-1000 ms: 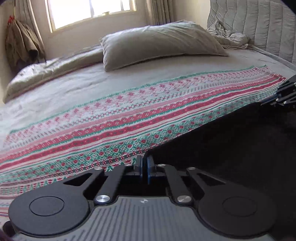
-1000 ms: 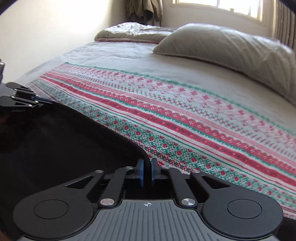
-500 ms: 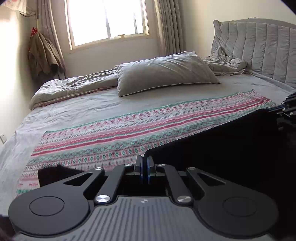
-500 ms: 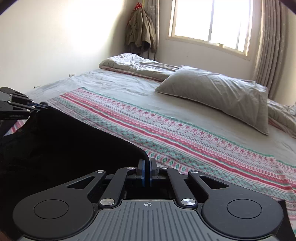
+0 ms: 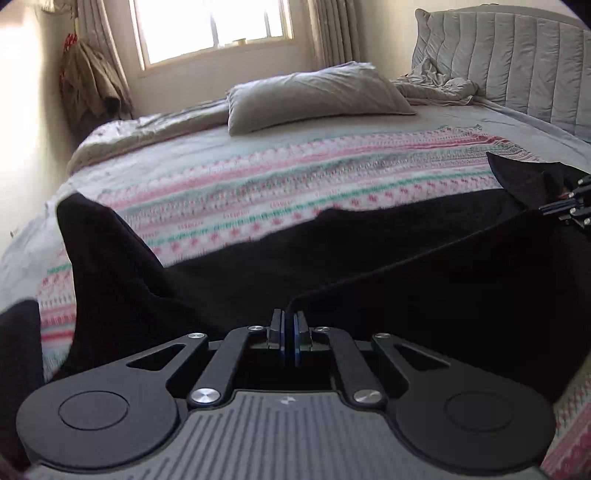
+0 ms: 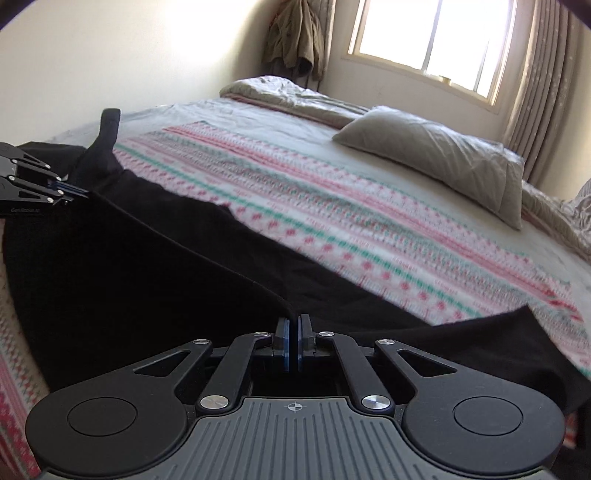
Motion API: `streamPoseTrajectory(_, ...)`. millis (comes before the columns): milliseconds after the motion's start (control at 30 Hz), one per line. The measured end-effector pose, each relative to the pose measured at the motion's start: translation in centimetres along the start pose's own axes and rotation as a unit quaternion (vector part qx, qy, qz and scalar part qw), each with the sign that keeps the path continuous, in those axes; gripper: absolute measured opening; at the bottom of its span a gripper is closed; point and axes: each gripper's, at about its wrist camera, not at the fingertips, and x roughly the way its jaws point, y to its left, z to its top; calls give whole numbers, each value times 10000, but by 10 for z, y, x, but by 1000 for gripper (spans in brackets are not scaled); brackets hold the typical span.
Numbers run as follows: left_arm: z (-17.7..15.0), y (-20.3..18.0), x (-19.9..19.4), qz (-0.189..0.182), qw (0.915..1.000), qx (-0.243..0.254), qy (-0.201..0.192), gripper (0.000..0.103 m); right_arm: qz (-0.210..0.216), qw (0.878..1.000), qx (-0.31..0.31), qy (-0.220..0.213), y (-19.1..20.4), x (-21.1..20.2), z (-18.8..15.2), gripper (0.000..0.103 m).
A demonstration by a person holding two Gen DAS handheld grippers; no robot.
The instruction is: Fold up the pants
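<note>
- Both hand-held grippers were clamped on the black pants (image 5: 369,280): the left gripper (image 5: 287,325) had its blue pads pressed together on a taut edge of the dark cloth, and the right gripper (image 6: 294,326) pinched the other end of that same edge.
- That edge ran as a straight raised line between the two grippers, with the rest of the pants hanging and spreading below it over the patterned blanket (image 5: 295,184) on the bed (image 5: 517,122).
- From the left wrist, the right gripper showed only as a small dark linkage at the right border, with a loose point of black cloth standing up just beside it.
- From the right wrist, the left gripper appeared at the left border, blue pads closed on the cloth, and a narrow strip of black fabric rose behind it.
- Only the left wrist view took in the padded grey headboard (image 5: 498,55) and the crumpled sheet (image 5: 436,86) at its foot.
- Only the right wrist view showed the long bare wall (image 6: 129,55) beside the bed.
- Counted across both views: two grippers, one pair of pants, one striped blanket in pink, green and white, one grey pillow (image 5: 314,96), one window (image 5: 210,26), and one brownish garment (image 6: 295,33) hanging in the corner beside the curtains (image 6: 535,74).
- A rumpled duvet (image 6: 288,96) lay along the far side of the bed under the window.
</note>
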Motion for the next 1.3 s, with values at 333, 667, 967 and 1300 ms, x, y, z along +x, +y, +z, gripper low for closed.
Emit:
streamPoseTrajectory(333,-39,-16,0,-139,9990,-110,409,7,-16,9978,-82,665,19,17,-34,3)
streamPoseTrajectory(667,-44,-6,-24,136,9987,-499,-17,63,92,9986,11,527,24,9,-37,27)
streamPoseTrajectory(967,-49,42,-39,986,9784,-1790,-313,89,460,9964,-712,69,63,6,-35,50)
streamPoseTrajectory(1300,-80,135,-60,1249,9129,-3833,-642,79,682,9843,-1630,-38,116,24,-33,52)
